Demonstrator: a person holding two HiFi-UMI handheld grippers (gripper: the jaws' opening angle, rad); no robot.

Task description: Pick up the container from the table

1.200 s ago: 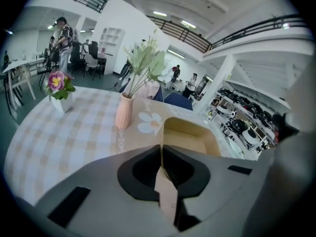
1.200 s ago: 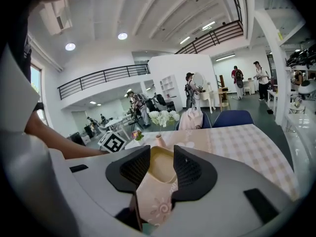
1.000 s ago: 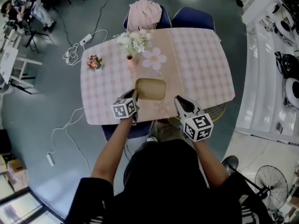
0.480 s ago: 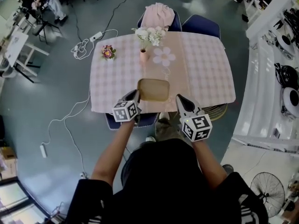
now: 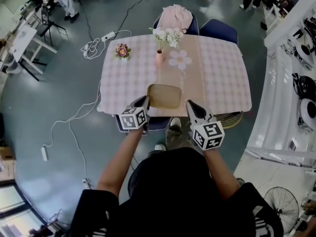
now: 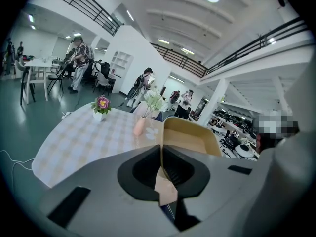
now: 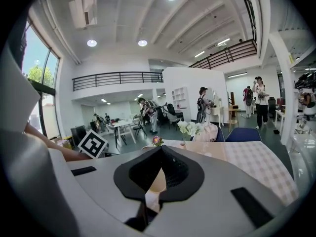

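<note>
The container [image 5: 164, 96] is a shallow tan tray with rounded corners, held between my two grippers over the near edge of the pink checked table [image 5: 217, 78]. My left gripper [image 5: 144, 101] is shut on its left rim. In the left gripper view the tray [image 6: 190, 135] runs away from that gripper [image 6: 161, 149], its rim pinched between the jaws. My right gripper [image 5: 190, 105] is shut on the right rim. In the right gripper view a tan strip of the container [image 7: 157, 184] shows in the gap of that gripper [image 7: 159, 154].
On the table stand a pink vase of white flowers [image 5: 160, 56], a small potted flower [image 5: 122, 51] and a flower-shaped mat [image 5: 179, 59]. Behind it are chairs, one under a pink cloth [image 5: 175, 16]. Cables [image 5: 94, 46] cross the floor at left. A white counter [image 5: 291, 83] runs along the right.
Both grippers and the tray have drawn back toward the table's near edge and risen a little. The table now looks smaller and farther up the head view.
</note>
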